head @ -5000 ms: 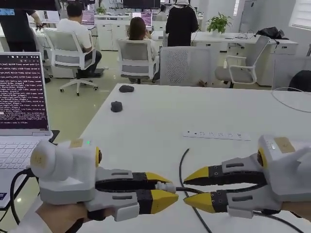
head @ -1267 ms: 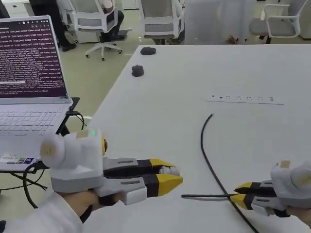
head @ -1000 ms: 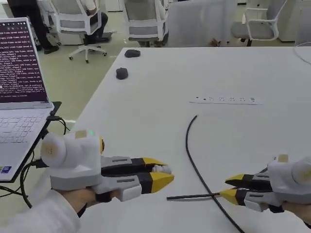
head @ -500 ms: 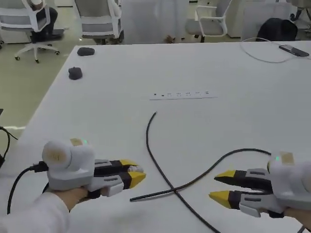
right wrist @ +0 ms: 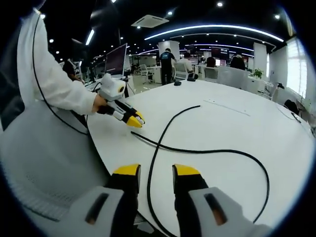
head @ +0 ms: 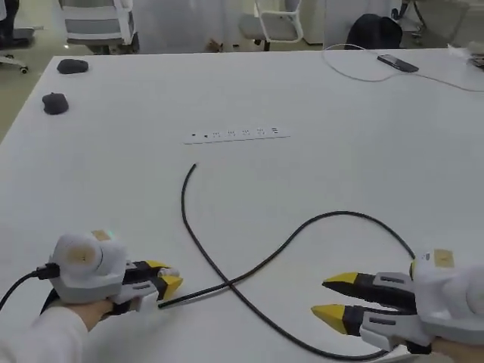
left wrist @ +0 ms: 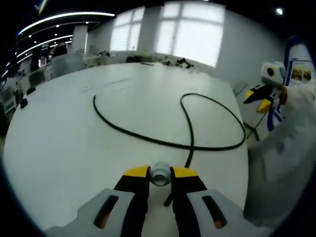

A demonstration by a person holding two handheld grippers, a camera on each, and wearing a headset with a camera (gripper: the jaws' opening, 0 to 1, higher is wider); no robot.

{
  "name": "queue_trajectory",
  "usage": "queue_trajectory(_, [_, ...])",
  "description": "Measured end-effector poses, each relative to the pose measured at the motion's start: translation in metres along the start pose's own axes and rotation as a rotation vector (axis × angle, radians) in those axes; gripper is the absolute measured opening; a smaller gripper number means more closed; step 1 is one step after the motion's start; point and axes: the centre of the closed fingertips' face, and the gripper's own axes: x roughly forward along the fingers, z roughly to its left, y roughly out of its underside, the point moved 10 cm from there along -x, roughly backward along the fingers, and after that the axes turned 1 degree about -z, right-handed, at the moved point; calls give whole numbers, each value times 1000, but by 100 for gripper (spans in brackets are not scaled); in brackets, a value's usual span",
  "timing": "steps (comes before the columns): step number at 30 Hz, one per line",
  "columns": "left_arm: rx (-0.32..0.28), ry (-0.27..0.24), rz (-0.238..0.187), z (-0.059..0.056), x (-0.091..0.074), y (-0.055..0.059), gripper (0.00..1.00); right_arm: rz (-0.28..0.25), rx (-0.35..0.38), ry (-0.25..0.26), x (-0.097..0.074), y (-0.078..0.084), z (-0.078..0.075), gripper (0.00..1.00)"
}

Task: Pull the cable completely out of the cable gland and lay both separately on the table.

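A small white cable gland (left wrist: 159, 174) sits between the yellow tips of my left gripper (left wrist: 159, 171), which is shut on it. In the head view that gripper (head: 169, 281) is low over the table at the lower left, with the gland (head: 172, 271) at its tip. The black cable (head: 249, 271) lies loose on the white table (head: 302, 174), crossing itself in a loop, one end just below the left gripper's tips. My right gripper (head: 330, 297) hovers open at the lower right, close to the cable (right wrist: 197, 150), with nothing held between its fingers (right wrist: 127, 174).
A white power strip (head: 231, 134) lies mid-table. Two dark mice (head: 54, 103) rest at the far left, and a phone with a thin white lead (head: 397, 63) at the far right. Office chairs stand beyond the far edge. The table's near edge runs just under both grippers.
The right gripper has let go of the cable and opened. The cable now lies on the table in a loop. The left gripper sank toward the table with the gland. The camera swung right.
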Motion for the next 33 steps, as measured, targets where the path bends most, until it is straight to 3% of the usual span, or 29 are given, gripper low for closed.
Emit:
queue_trajectory(3, [6, -27, 13, 2, 2, 6, 17, -3, 23, 10, -1, 5, 0, 26])
queue_trajectory(9, [15, -35, 33, 0, -1, 15, 17, -16, 52, 30, 0, 7, 2, 25])
queue_trajectory(10, [18, -33, 14, 2, -1, 15, 17, -23, 56, 29, 0, 6, 3, 25])
queue_trajectory(15, [8, -62, -1, 2, 1, 14, 18, -20, 59, 20, -1, 7, 3, 26])
queue_trajectory(19, [12, -58, -3, -3, 3, 13, 32, -21, 72, 16, -2, 8, -1, 27])
queue_trajectory(22, [15, -60, 14, -2, 0, 14, 34, -15, 84, 15, -2, 5, -3, 28])
queue_trajectory(28, [-51, -74, -26, 1, -31, 11, 42, 1, 74, -16, -3, -6, -6, 34])
queue_trajectory(31, [-56, -82, -33, -1, -61, 1, 45, 22, 69, -30, -7, -12, -9, 38])
queue_trajectory(33, [-95, -88, -46, -2, -81, -5, 48, 32, 73, -34, -10, -15, -11, 43])
